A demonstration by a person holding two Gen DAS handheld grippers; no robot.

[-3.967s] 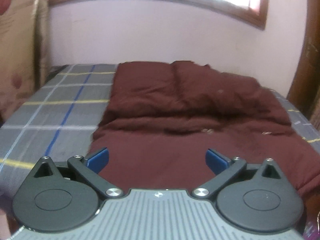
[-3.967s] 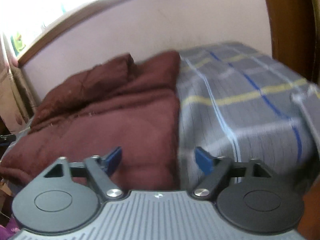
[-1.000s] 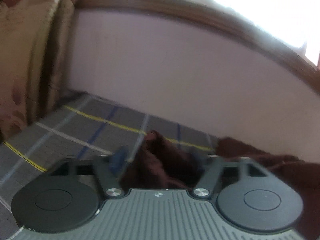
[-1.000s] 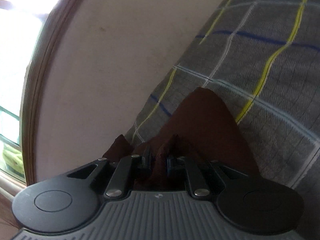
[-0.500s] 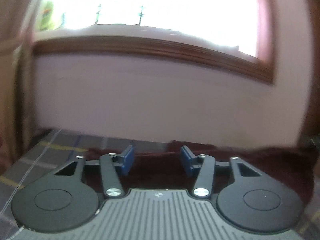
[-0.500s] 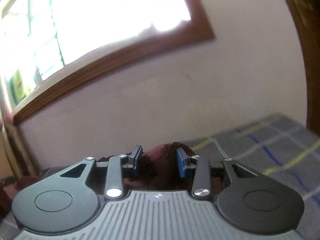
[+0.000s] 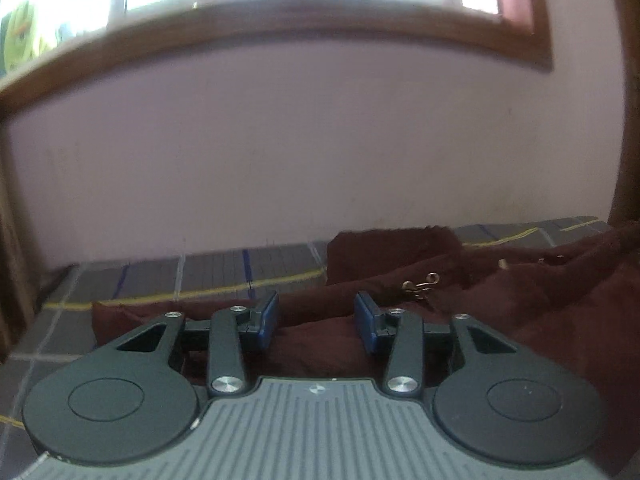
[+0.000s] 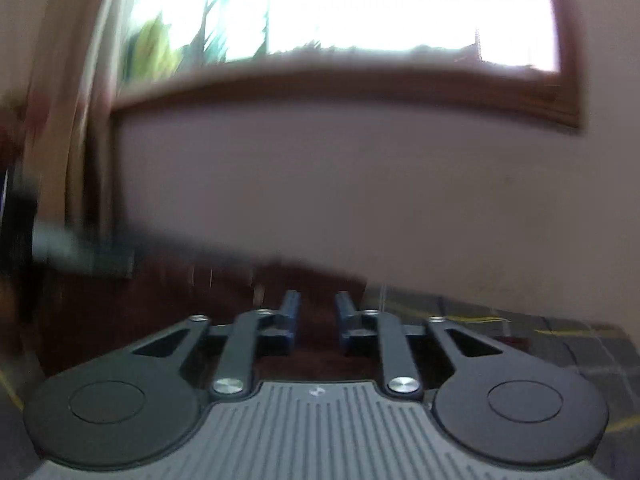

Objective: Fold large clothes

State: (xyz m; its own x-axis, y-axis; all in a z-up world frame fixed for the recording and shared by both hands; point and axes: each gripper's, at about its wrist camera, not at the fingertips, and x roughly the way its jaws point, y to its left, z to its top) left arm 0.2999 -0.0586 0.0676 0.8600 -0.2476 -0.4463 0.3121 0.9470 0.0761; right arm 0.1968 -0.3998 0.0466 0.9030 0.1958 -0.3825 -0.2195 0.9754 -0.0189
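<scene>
Maroon fabric, the large garment (image 7: 552,304), lies bunched on the grey plaid bedsheet (image 7: 224,272) below the pink wall (image 7: 320,152) and the wood-framed window (image 7: 280,28). The left gripper (image 7: 316,316) hovers low over the cloth with its jaws parted and nothing between them; the right gripper (image 8: 317,316), in a motion-blurred view, shows a narrower gap, also empty, above the garment's edge (image 8: 320,280). Judged from this layout, the step in hand is releasing after a fold: both tools should lift straight clear so the pads do not drag the upper layer, then seek the next pair of corners. Compared with one second ago, when the right jaws pinched a peak of cloth and the left straddled a raised ridge, both jaws have opened and the fabric has dropped to the bed.
</scene>
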